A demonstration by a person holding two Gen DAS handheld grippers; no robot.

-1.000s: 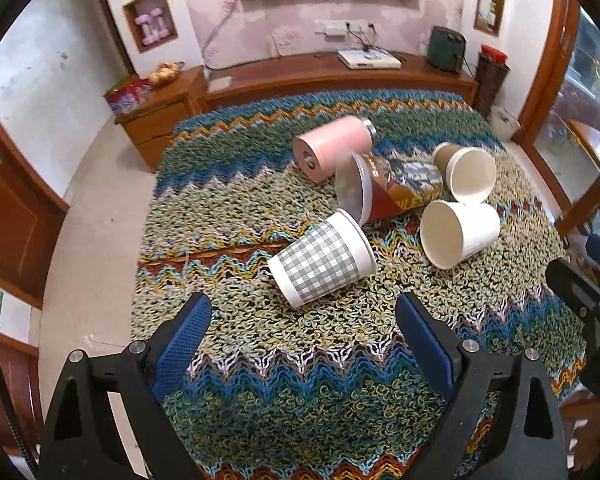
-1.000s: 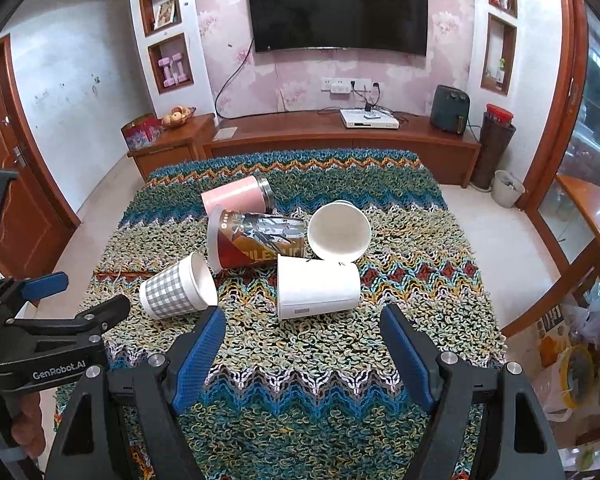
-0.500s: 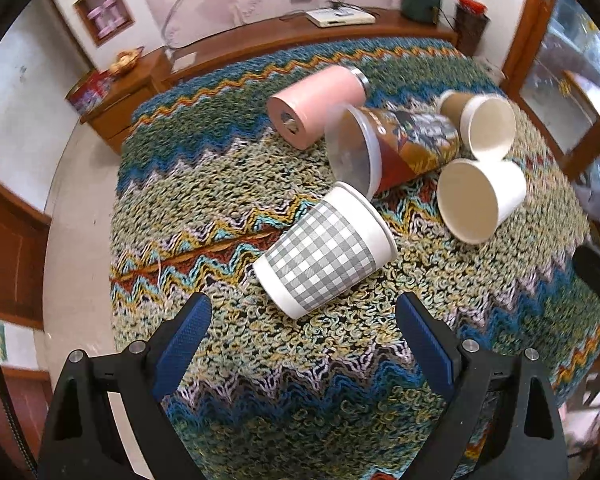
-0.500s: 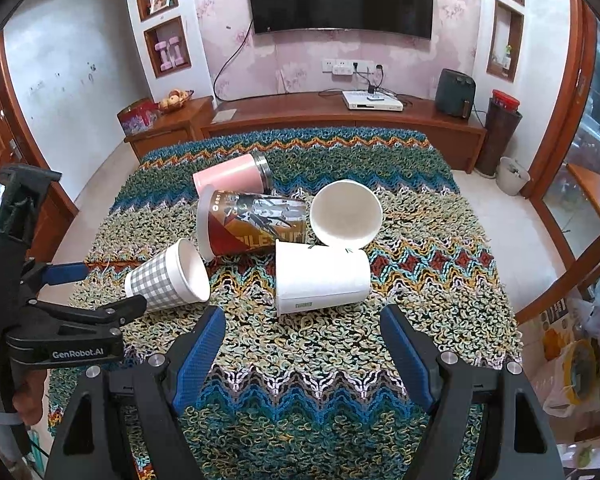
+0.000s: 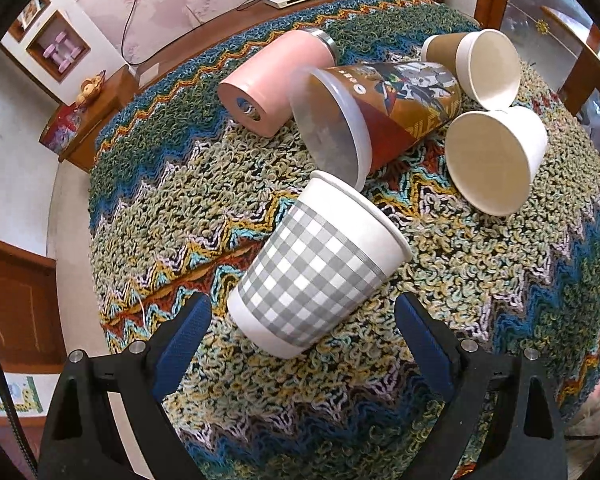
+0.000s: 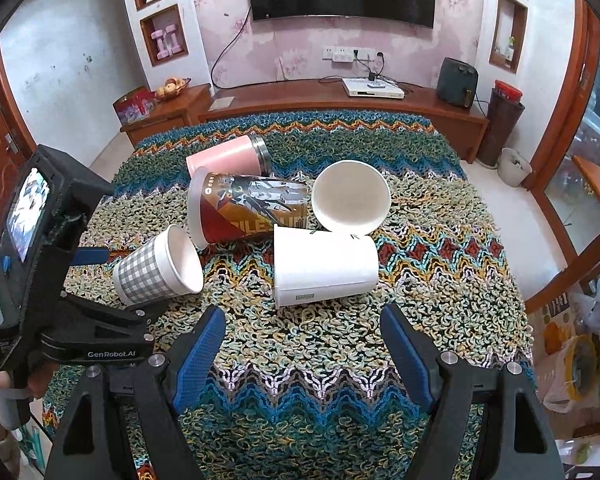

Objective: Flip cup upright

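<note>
Five cups lie tipped on our knit-covered tabletop (image 6: 440,216). Checkered cup (image 5: 316,268) on its side, base between our left gripper (image 5: 300,344) jaws, spread wide, apparently not touching. Right gripper (image 6: 300,344) jaws also spread, near the white cup (image 6: 324,270).
</note>
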